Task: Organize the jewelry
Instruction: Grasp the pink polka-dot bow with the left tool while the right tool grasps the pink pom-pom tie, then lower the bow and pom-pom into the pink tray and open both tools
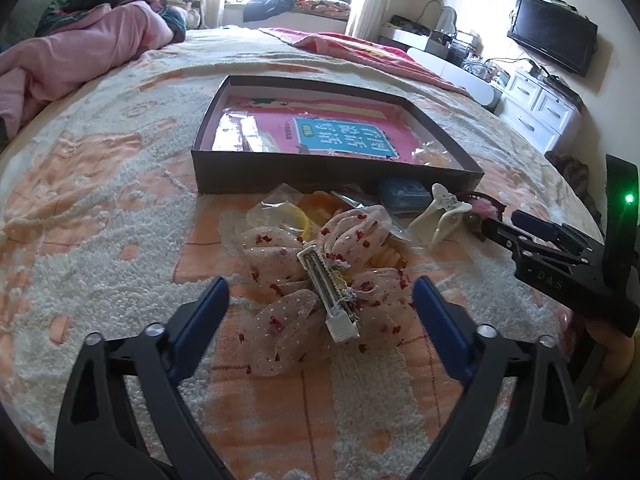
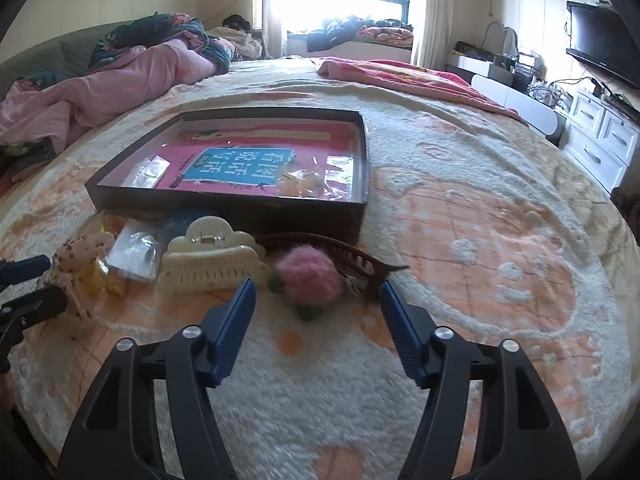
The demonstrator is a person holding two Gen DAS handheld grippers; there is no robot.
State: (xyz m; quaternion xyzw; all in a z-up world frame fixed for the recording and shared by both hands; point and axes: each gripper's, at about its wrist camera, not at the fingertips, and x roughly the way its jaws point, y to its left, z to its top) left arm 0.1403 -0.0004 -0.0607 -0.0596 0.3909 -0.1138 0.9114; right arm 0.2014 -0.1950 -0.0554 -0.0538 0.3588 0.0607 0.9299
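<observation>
A pale pink gauze bow [image 1: 280, 256] with red specks lies on the bedspread, its metal barrette [image 1: 332, 292] facing up. My left gripper [image 1: 320, 286] is open, one blue pad on each side of the bow and clear of it. A fluffy pink pompom hair tie [image 2: 310, 276] with green beads rests against a brown hair comb [image 2: 340, 250]. My right gripper [image 2: 316, 288] is open, its fingers flanking the pompom without pressing it. A cream claw clip [image 2: 212, 264] stands left of the pompom. Behind the pile sits a dark shallow box [image 1: 336, 178].
The box [image 2: 224, 204] holds a pink book and small clear bags. More bags [image 1: 280, 212] and a blue packet [image 1: 404, 194] lie by its near wall. The right gripper [image 1: 504, 222] shows at the right. A pink quilt [image 2: 120, 80] is heaped far left.
</observation>
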